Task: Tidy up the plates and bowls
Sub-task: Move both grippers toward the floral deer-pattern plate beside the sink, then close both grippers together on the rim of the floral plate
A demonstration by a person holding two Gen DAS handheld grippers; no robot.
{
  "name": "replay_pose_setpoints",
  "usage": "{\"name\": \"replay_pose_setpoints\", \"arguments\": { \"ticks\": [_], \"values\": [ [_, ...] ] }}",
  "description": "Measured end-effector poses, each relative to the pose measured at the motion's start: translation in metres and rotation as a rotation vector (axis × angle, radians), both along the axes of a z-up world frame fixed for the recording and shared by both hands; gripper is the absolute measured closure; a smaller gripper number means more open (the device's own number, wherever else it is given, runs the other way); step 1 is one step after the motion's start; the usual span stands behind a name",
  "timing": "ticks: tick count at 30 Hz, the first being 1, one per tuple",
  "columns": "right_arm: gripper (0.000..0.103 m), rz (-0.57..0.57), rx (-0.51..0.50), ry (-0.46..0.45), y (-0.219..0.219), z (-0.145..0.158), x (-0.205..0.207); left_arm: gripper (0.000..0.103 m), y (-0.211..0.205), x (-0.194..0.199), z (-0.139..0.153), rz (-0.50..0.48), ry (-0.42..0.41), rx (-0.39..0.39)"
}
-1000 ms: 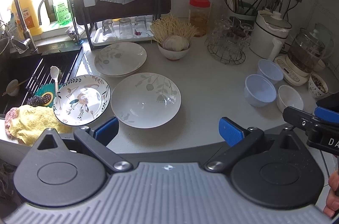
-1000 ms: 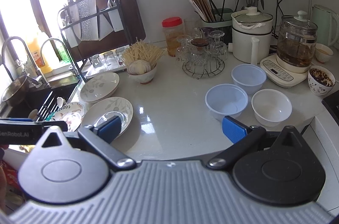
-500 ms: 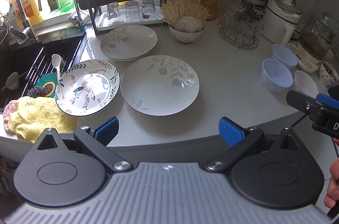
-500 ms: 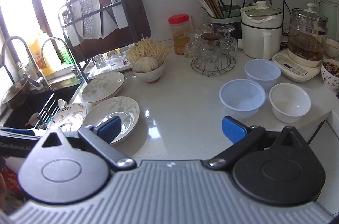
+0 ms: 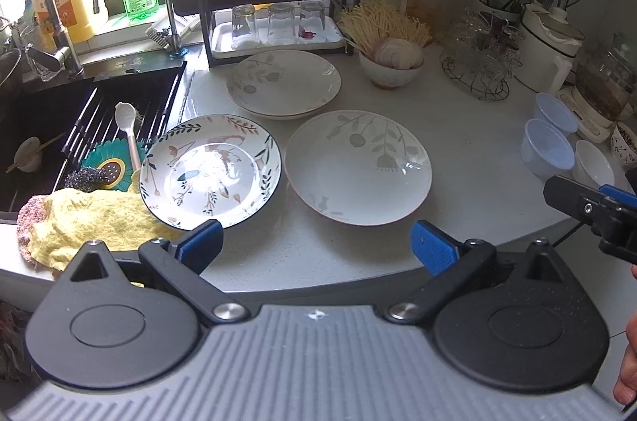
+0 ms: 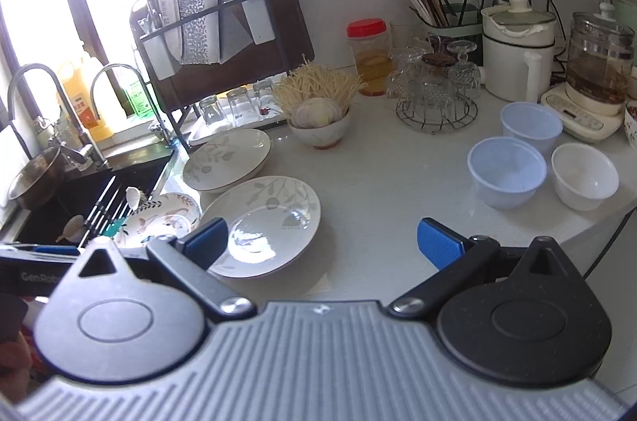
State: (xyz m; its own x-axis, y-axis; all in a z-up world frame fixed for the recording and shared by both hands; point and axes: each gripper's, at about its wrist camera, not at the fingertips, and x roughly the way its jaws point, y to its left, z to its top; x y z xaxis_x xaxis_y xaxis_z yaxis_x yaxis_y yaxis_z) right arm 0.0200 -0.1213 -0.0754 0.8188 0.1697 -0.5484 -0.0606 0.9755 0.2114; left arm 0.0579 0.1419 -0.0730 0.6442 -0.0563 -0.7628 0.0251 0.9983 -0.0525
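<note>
Three plates lie on the white counter. A dark-rimmed floral plate (image 5: 211, 169) lies nearest the sink, a white leaf-print plate (image 5: 358, 166) beside it, and another leaf-print plate (image 5: 283, 82) behind, resting on a further plate. They also show in the right wrist view: floral plate (image 6: 159, 220), near plate (image 6: 266, 224), far plate (image 6: 227, 158). Two pale blue bowls (image 6: 506, 171) (image 6: 531, 123) and a white bowl (image 6: 584, 175) stand at the right. My left gripper (image 5: 316, 248) is open and empty, just short of the plates. My right gripper (image 6: 322, 244) is open and empty above the counter's front edge.
A black sink (image 5: 51, 130) with a rack, spoon and yellow cloth (image 5: 87, 222) is at the left. A dish rack (image 5: 274, 35) with glasses, a bowl of garlic (image 5: 392, 69), a glass stand (image 6: 436, 102), a cooker (image 6: 517, 55) and a kettle (image 6: 597, 71) line the back.
My left gripper has moved forward and lower toward the plates, which look larger now. My right gripper has moved slightly closer to the counter. Both stay open.
</note>
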Motion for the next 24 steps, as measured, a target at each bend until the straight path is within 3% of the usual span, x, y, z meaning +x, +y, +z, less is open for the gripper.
{"name": "replay_pose_setpoints", "arguments": {
  "ticks": [15,24],
  "values": [
    [0.0,0.083,0.046,0.011,0.078,0.0,0.023,0.001,0.092,0.003,-0.018,0.097,0.046,-0.055],
    [0.002,0.135,0.101,0.071,0.128,-0.016,0.065,0.001,0.152,0.059,-0.034,0.123,0.077,-0.108]
  ]
}}
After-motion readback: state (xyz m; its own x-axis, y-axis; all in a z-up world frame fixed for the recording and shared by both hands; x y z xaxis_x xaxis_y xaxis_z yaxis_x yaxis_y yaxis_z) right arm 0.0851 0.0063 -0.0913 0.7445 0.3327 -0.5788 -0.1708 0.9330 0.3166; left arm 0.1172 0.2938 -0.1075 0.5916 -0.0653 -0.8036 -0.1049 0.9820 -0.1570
